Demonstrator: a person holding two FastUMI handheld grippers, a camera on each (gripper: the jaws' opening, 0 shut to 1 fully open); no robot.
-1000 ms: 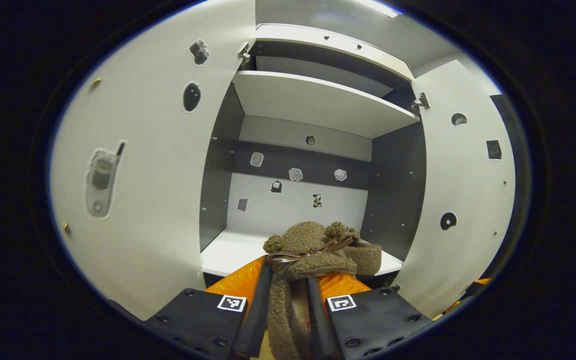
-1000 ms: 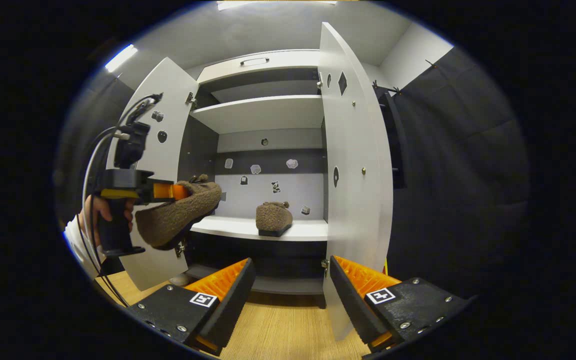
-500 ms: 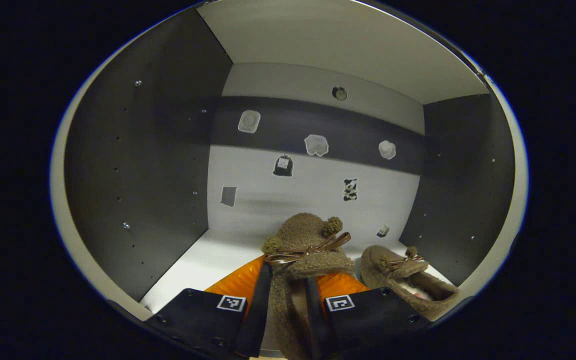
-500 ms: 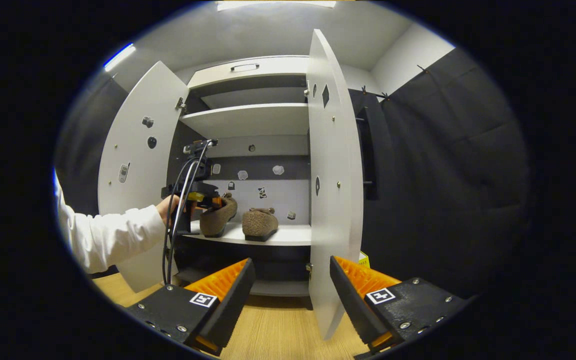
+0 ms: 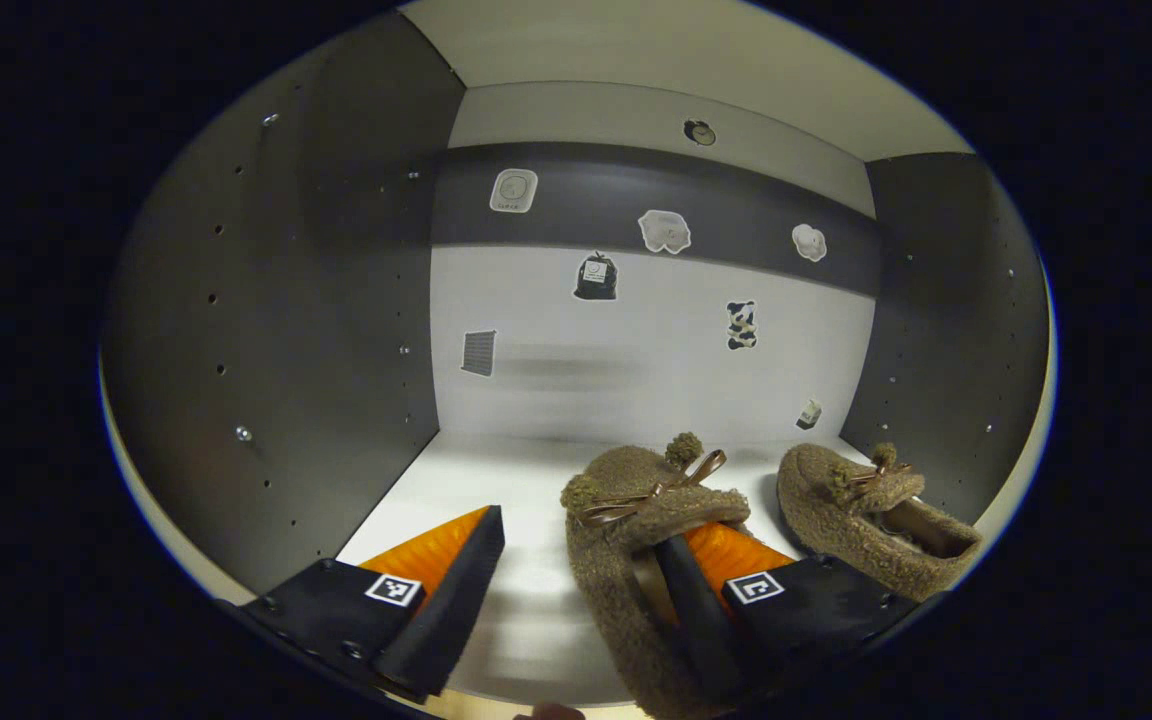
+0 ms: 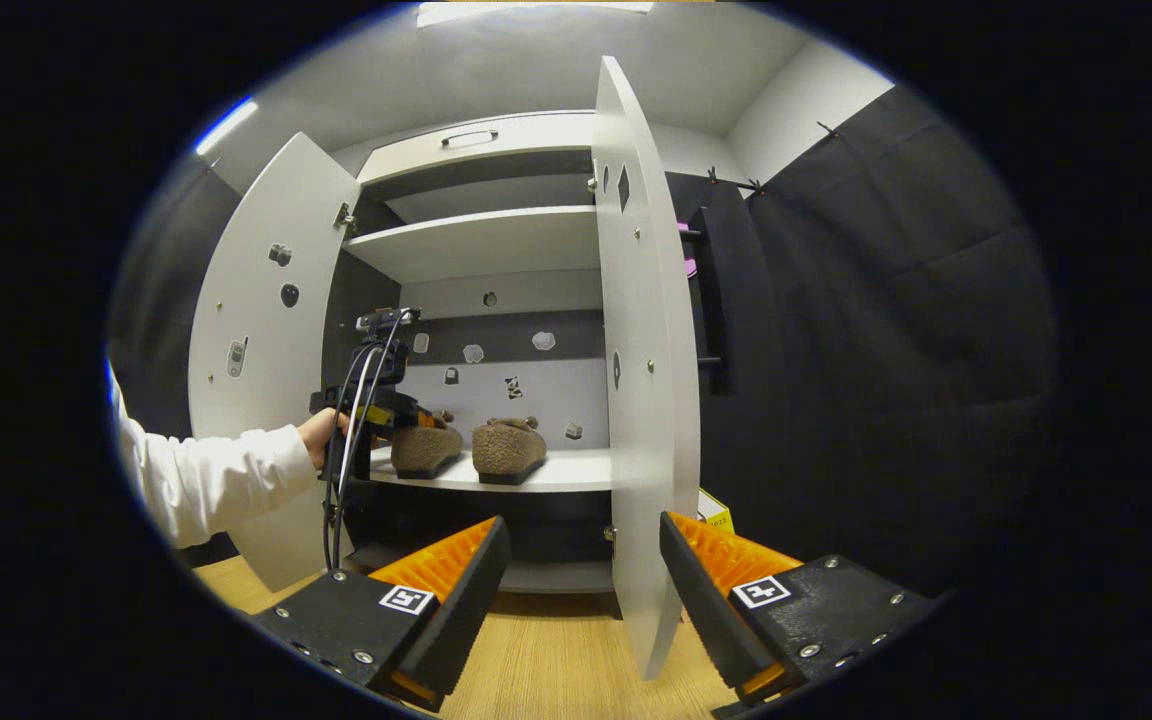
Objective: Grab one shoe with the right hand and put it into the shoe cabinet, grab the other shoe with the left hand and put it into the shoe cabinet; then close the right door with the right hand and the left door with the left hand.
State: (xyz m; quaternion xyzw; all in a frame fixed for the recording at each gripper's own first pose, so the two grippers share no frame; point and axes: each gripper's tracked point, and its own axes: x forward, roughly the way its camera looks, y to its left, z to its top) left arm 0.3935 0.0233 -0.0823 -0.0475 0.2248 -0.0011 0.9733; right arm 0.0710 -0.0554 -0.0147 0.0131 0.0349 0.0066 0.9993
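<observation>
Shoe (image 5: 636, 520) set on shelf (image 5: 496, 480), left gripper (image 5: 576, 590) spread, one finger inside it.
Pulling back may drag it out; right gripper (image 6: 576, 590) spread, empty.

A: Where does the left gripper view sit?

B: Inside the shoe cabinet (image 5: 266, 330), low over the shelf (image 5: 496, 490), facing the back wall at close range, two shoes (image 5: 636, 520) just ahead.

A: And the right gripper view?

B: Well back, low above the wooden floor (image 6: 556, 660), facing the cabinet front between both open doors (image 6: 636, 380).

A: What do they share?

B: The same shelf, the shoes, and the stickers (image 5: 594, 276) on the back wall.
</observation>
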